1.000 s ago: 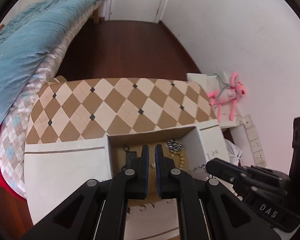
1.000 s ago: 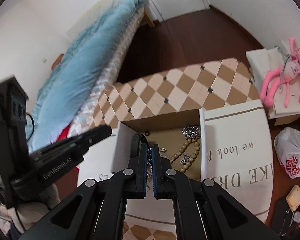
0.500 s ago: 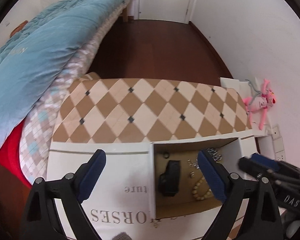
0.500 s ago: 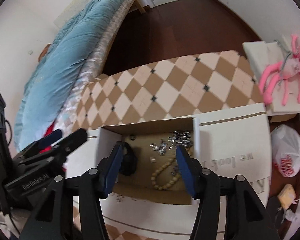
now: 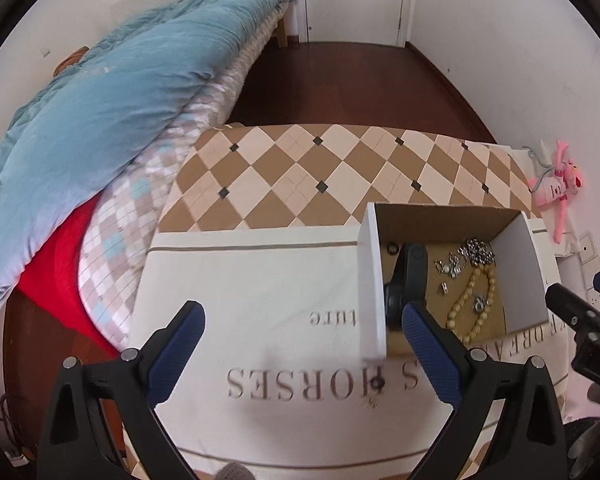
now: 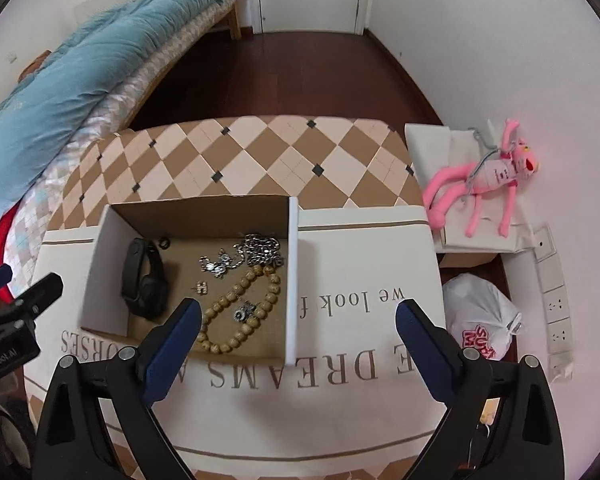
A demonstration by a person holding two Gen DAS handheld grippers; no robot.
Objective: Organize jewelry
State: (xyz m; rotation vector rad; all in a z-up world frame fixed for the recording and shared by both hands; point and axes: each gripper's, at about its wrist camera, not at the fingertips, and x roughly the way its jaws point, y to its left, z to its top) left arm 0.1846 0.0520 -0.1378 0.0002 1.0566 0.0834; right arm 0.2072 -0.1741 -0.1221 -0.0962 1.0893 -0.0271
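Sitting on a white printed cloth [image 6: 360, 360] over a checkered table [image 6: 260, 152]: an open cardboard box [image 6: 204, 216] with white flaps. Lying inside, on the brown floor: a black band [image 6: 142, 280] at the left, a bead bracelet [image 6: 236, 312] near the middle, a silver chain [image 6: 260, 248] toward the back, and small silver charms [image 6: 216, 264] between band and chain.

Hovering above the cloth, left gripper [image 5: 302, 318] spread wide, holding nothing, box [image 5: 444, 216] lying off to its right. Hovering at the box's near edge, right gripper [image 6: 298, 314] likewise spread wide and empty.

Lying beyond the table: a blue quilt [image 5: 100, 100] at left, a pink plush [image 6: 488, 184] at right.
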